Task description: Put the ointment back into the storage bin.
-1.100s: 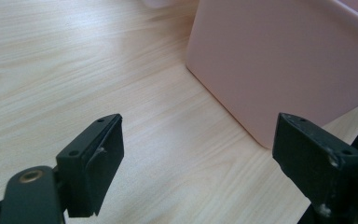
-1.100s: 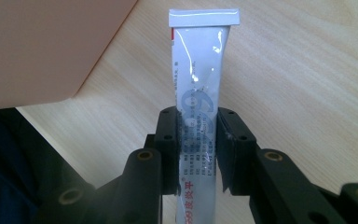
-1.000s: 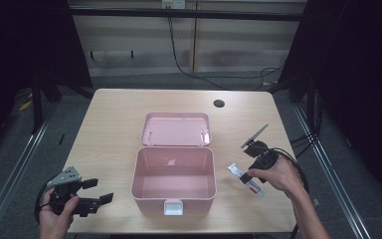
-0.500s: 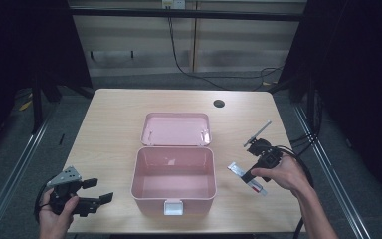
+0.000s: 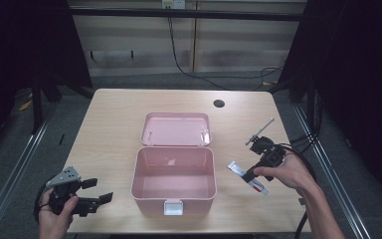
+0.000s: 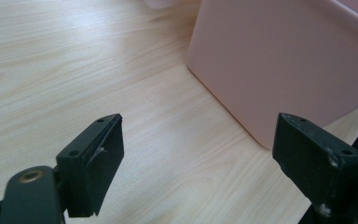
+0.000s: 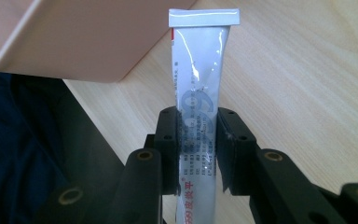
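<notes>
An open pink box (image 5: pixel 135 172) stands mid-table, its lid (image 5: pixel 176 130) laid flat behind it and its inside bare. To its right, my right gripper (image 5: pixel 252 174) is shut on a white and silver tube (image 5: pixel 236 168) with red and blue print. In the right gripper view the tube (image 7: pixel 200 60) stands straight up between the pads of that gripper (image 7: pixel 198 140), with the box's corner (image 7: pixel 88 32) at upper left. My left gripper (image 5: pixel 98 190) stands open near the front left corner, holding nothing. The left gripper view has this gripper (image 6: pixel 200 154) facing the box's wall (image 6: pixel 279 60).
A round dark hole (image 5: pixel 219 103) sits in the tabletop (image 5: pixel 109 129) at the back right. Cables trail off the table's right edge (image 5: pixel 303 144). Dark floor and metal rails surround the table.
My right gripper has lifted slightly with the tube held in it. The left gripper has stayed where it was.
</notes>
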